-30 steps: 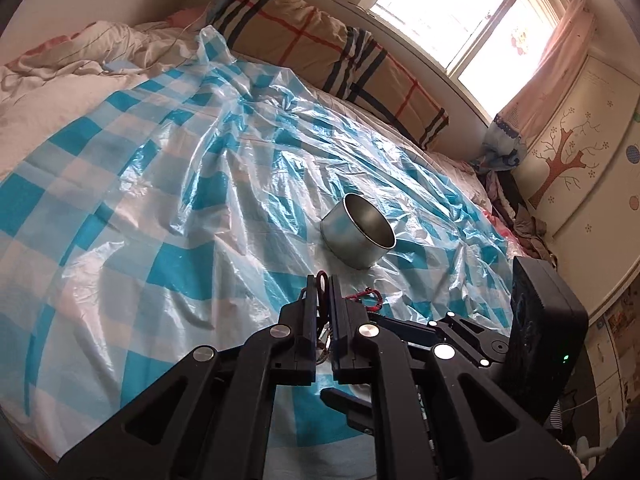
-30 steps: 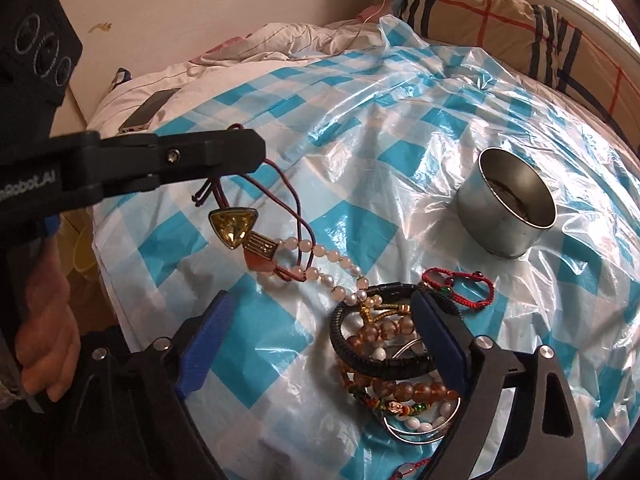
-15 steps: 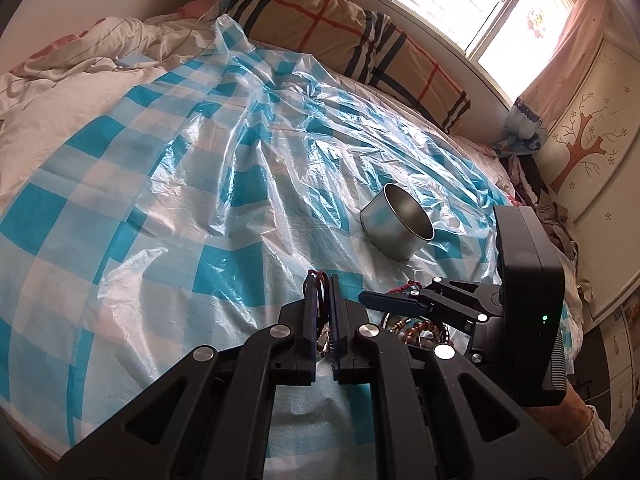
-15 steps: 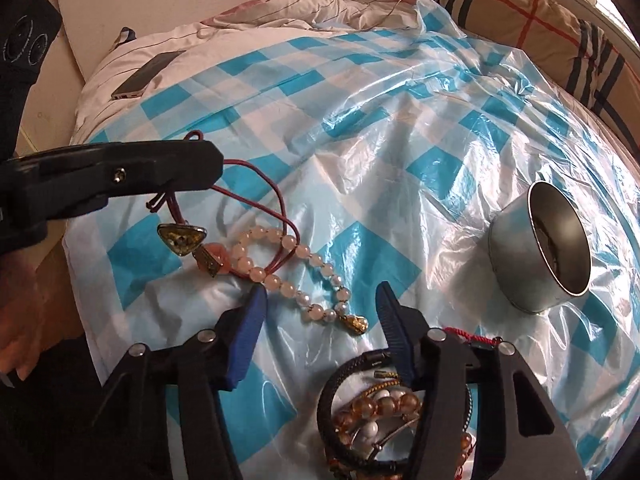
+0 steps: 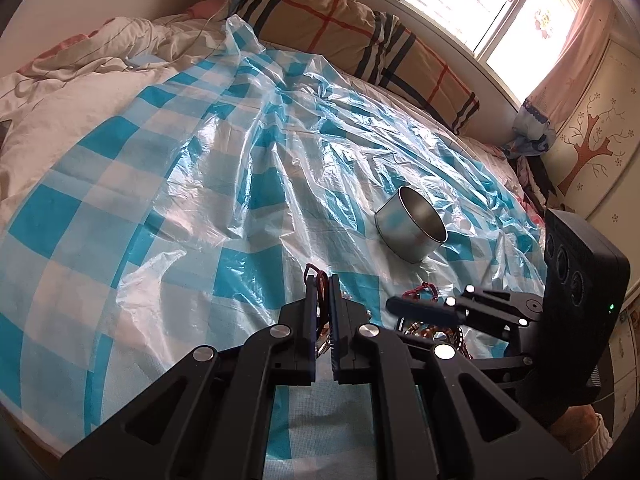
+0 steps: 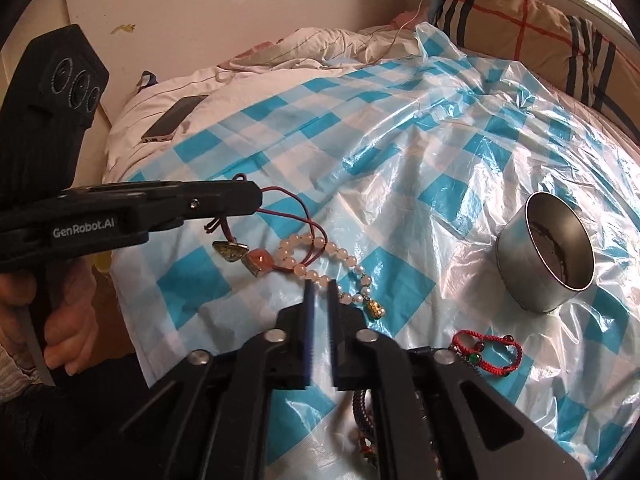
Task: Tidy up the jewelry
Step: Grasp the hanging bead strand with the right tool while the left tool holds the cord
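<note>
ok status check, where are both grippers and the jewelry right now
Left gripper shut on red cord necklace. Right gripper shut at pearl bracelet; grasp unclear. Metal tin open, path clear.

The tin (image 6: 544, 256) sits on the plastic sheet (image 6: 400, 168), right of the bead bracelet (image 6: 320, 264). The woven bracelet (image 6: 486, 350) lies nearer, toward the sheet's front edge.

Right claw (image 6: 319, 288) now narrowed over the bead bracelet (image 6: 320, 258).
</note>
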Tool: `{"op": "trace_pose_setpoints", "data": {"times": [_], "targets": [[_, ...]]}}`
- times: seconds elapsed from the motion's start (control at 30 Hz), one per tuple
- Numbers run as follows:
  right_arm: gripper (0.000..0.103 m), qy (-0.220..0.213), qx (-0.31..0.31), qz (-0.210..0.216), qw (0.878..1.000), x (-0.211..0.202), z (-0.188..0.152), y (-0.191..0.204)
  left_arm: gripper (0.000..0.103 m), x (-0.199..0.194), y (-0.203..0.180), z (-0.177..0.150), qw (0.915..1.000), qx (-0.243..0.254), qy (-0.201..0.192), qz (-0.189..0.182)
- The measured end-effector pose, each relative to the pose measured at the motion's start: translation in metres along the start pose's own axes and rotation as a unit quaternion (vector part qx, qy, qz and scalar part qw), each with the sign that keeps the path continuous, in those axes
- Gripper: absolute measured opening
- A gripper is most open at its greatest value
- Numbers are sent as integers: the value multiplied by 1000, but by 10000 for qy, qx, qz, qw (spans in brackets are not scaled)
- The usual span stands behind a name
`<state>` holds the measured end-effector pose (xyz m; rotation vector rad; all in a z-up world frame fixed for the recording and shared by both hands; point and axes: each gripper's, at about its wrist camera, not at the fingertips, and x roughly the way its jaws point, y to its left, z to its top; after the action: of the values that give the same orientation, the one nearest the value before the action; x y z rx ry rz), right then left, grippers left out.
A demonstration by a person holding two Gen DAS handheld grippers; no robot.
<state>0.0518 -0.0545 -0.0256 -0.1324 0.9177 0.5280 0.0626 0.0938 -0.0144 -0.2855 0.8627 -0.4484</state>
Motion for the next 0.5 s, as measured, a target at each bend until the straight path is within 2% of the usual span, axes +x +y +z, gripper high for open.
{"op": "trace_pose_setpoints", "data": {"times": [0.03, 0.2, 0.23, 0.27, 0.3, 0.37, 0.47, 0.5], "targets": [[77, -52, -114, 10, 9999, 3, 4, 0, 5, 0, 0, 0, 10000, 8, -7, 17], [77, 430, -560, 241, 9972, 37, 19, 0, 5, 2, 5, 3, 9999, 23, -12, 108], [74, 564, -602, 351, 9960, 45, 19, 0, 5, 2, 6, 4, 9999, 16, -13, 121], [57, 718, -588, 544, 9942, 51, 19, -2, 5, 3, 7, 5, 9999, 9, -15, 138], [50, 803, -526, 702, 9929, 54, 18, -3, 5, 3, 8, 6, 9999, -1, -20, 153], [29, 742, -544, 787, 9926, 49, 15, 1, 5, 2, 9, 7, 9999, -6, -36, 167], [12, 523, -411, 672, 9955, 30, 8, 6, 5, 2, 10, 7, 9999, -11, -33, 160], [10, 439, -323, 634, 9965, 23, 5, 6, 5, 2, 10, 8, 9999, -22, -32, 150]]}}
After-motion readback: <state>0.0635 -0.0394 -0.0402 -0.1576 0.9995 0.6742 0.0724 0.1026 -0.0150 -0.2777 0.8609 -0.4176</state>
